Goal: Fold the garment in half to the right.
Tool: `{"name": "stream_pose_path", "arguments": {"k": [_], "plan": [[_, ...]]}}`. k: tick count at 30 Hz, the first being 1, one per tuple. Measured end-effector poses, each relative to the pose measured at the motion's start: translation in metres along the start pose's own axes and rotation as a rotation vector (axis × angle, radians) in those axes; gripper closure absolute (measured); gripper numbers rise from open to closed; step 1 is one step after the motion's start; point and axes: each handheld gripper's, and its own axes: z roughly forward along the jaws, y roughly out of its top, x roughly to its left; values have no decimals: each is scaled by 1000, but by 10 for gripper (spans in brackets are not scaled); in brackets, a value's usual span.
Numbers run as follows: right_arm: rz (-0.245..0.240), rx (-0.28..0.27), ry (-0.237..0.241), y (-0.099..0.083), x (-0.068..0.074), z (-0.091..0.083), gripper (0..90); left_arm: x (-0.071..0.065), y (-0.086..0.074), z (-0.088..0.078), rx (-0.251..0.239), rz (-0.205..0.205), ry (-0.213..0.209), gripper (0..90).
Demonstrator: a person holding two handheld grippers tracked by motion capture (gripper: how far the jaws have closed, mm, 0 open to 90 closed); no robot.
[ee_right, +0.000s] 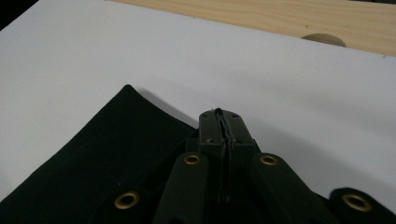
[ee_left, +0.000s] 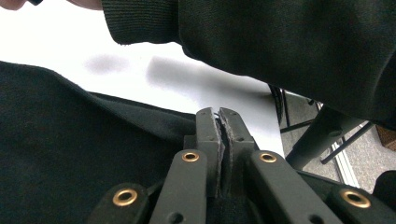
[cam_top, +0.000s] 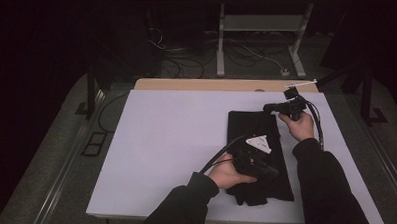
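White table (cam_top: pixel 160 140): both hands hold closed tools on black cloth (cam_top: pixel 253 131).

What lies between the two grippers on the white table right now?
In the high view, the folded black cloth spans the stretch from the left gripper to the right gripper; nothing else lies there.

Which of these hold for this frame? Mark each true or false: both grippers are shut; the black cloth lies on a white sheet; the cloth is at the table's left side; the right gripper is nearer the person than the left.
1. Left gripper and right gripper are shut: true.
2. The black cloth lies on the white sheet: true.
3. Cloth at the table's left side: false, it lies right of centre.
4. Right gripper nearer the person: false, it is at the cloth's far corner.
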Motion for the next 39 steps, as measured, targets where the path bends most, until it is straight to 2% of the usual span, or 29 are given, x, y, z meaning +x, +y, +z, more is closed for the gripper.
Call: {"name": "stream_pose_path", "arguments": {"k": [12,18,23,29,31,36,38,39], "plan": [[38,10,-4,-11,-13,-2,860,5,3,15,12,-11,-14,859],[84,19,0,-17,-19,-4,841,5,6,24,16,-9,-23,859],[96,22,-17,-22,-22,-12,741,5,8,32,12,-9,-33,872],[96,-5,-26,-28,-23,-26,578,4,8,39,35,-2,-39,876],[90,-17,-33,-30,-22,-31,553,5,8,41,38,-8,-38,877],[83,-57,-39,-34,-17,-47,503,6,13,45,70,20,-30,883],[81,-68,-37,-37,-16,-53,502,5,17,48,81,10,-37,885],[77,-67,-37,-38,-15,-56,497,5,19,50,86,21,-35,885]]}}
